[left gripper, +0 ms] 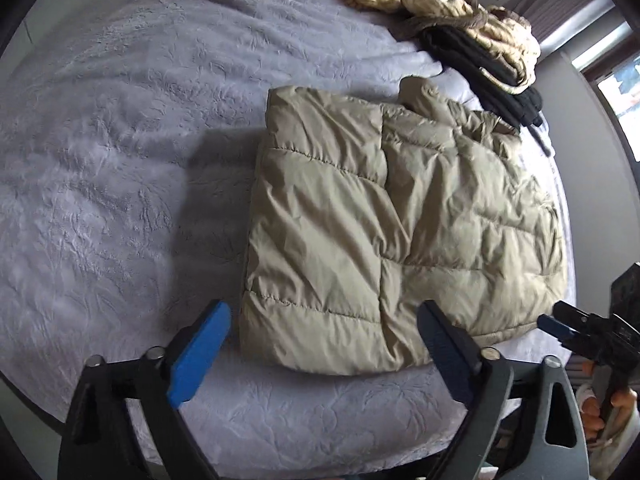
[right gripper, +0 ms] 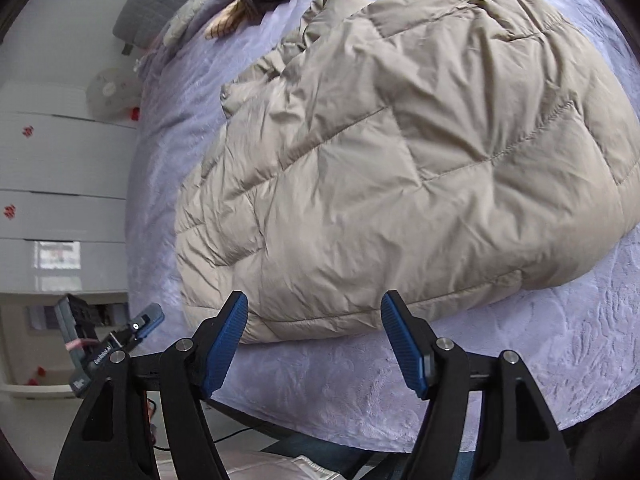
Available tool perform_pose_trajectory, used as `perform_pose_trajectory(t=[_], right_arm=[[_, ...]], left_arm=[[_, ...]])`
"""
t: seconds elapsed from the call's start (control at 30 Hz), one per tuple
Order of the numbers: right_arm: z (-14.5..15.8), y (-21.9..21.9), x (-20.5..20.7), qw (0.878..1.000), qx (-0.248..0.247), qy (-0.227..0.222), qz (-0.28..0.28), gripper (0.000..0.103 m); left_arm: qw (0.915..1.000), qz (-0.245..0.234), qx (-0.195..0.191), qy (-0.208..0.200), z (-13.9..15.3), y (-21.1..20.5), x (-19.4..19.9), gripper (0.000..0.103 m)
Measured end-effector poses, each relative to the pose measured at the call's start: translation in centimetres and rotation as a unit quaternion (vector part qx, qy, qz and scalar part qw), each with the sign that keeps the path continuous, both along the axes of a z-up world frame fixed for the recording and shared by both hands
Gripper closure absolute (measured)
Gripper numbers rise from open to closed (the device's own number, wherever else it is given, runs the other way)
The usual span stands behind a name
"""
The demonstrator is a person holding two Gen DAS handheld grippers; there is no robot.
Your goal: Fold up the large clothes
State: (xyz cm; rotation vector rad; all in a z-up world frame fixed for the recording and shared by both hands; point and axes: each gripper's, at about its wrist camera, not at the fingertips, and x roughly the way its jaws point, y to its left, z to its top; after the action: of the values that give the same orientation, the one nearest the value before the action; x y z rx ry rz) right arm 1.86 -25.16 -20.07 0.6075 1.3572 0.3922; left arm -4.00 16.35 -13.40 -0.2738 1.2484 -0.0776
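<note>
A beige quilted puffer jacket (left gripper: pixel 380 216) lies folded flat on the lavender bed cover (left gripper: pixel 120 160). My left gripper (left gripper: pixel 324 344) is open and empty, just above the jacket's near edge. My right gripper (right gripper: pixel 314 340) is open and empty, its blue pads either side of the jacket's (right gripper: pixel 400 160) near hem, not touching it. The right gripper also shows at the right edge of the left wrist view (left gripper: pixel 568 326). The left gripper shows at the lower left of the right wrist view (right gripper: pixel 140 326).
A pile of gold and black clothes (left gripper: pixel 472 28) lies at the far side of the bed. A grey pillow (right gripper: pixel 156 8) sits at the head. White drawers (right gripper: pixel 60 184) stand beside the bed (right gripper: pixel 360 380). A window (left gripper: pixel 616 76) is at the right.
</note>
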Motion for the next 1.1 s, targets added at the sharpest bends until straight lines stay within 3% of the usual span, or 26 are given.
perform_pose_trajectory(t=[0.03, 0.23, 0.4, 0.5, 0.6, 0.7, 0.8, 0.97, 1.1], right_arm=[[0.2, 0.5, -0.1, 1.0, -0.008, -0.002, 0.002, 0.019], [0.5, 2.1, -0.9, 0.999, -0.05, -0.007, -0.01, 0.018], [1.3, 3.8, -2.0, 0.993, -0.101, -0.051, -0.016, 0.018], [0.6, 4.9, -1.7, 0.991, -0.13, -0.029, 0.009, 0.018], [0.0, 5.1, -1.4, 0.992, -0.126, -0.004, 0.016, 0.018], [-0.4, 5.1, -1.0, 0.993, -0.117, 0.008, 0.019, 0.018], [-0.6, 5.0, -0.8, 0.992, -0.12, 0.01, 0.021, 0.018], [-1.4, 4.3, -0.7, 0.993, -0.113, 0.027, 0.015, 0.018], [-2.2, 4.1, -0.5, 0.993, -0.108, 0.038, 0.012, 0.018]], left_arm=[[1.0, 0.0, 0.007, -0.002, -0.2, -0.2, 0.2, 0.007], [0.9998, -0.003, 0.02, 0.007, -1.3, -0.5, 1.3, 0.0], [0.9989, -0.022, 0.04, 0.008, -1.9, -0.7, 1.8, 0.0], [0.9982, -0.025, 0.055, 0.0, -2.0, -0.5, 2.1, 0.0], [0.9982, -0.029, 0.052, 0.005, -2.6, 0.3, 2.9, 0.0], [0.9988, -0.046, 0.013, 0.014, -3.6, 1.9, 4.3, 0.0], [0.9955, -0.052, -0.075, 0.026, -5.4, 4.5, 6.3, 0.0], [0.9763, -0.062, -0.191, 0.08, -10.1, 6.5, 9.5, 0.0], [0.961, -0.087, -0.239, 0.107, -12.7, 5.5, 11.0, 0.0]])
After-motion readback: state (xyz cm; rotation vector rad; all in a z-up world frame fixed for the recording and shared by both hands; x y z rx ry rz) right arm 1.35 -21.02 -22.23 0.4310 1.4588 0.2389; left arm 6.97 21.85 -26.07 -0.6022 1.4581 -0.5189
